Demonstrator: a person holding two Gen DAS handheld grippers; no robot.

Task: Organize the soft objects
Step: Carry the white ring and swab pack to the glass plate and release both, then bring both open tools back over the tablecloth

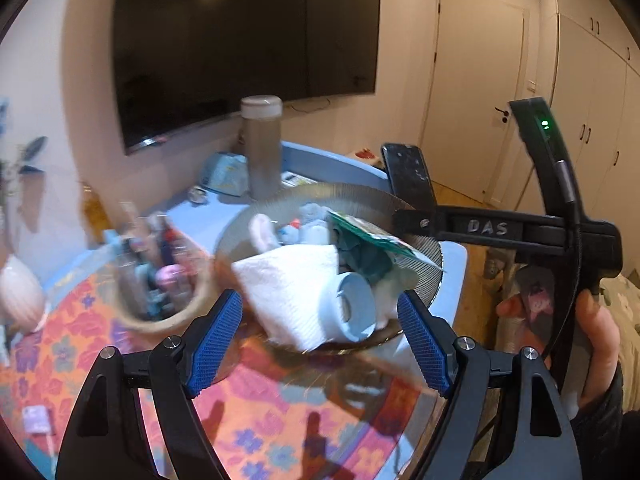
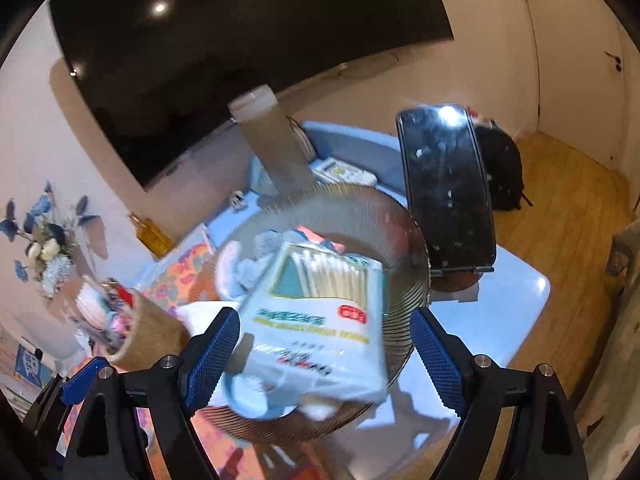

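- Left wrist view: the left gripper (image 1: 320, 340) has its jaws wide apart with nothing pressed between the blue pads; a roll of paper (image 1: 316, 292) lies in the gap, touching neither pad as far as the blur lets me tell.
- The roll rests at the near edge of a ribbed glass bowl (image 1: 360, 200), which stands on the table (image 1: 452, 256) and is heaped with soft things: small cloths, a dark green rag and a flat packet.
- Just left of the bowl stands a woven basket (image 1: 160, 312) filled with small bottles; behind it is a tall jar (image 1: 262, 144) with a pale lid.
- A flowered mat (image 1: 80, 344) covers the near part of the table.
- A hand (image 1: 596, 344) at the right edge holds the other gripper's black frame.
- Right wrist view: the right gripper (image 2: 324, 348) also has its jaws wide, gripping nothing. A packet of cotton swabs (image 2: 320, 320) lies between them on top of the pile in the bowl (image 2: 400, 232), apart from the right pad; contact with the left pad I cannot tell.
- A dark phone (image 2: 444, 184) stands upright on a holder just right of the bowl.
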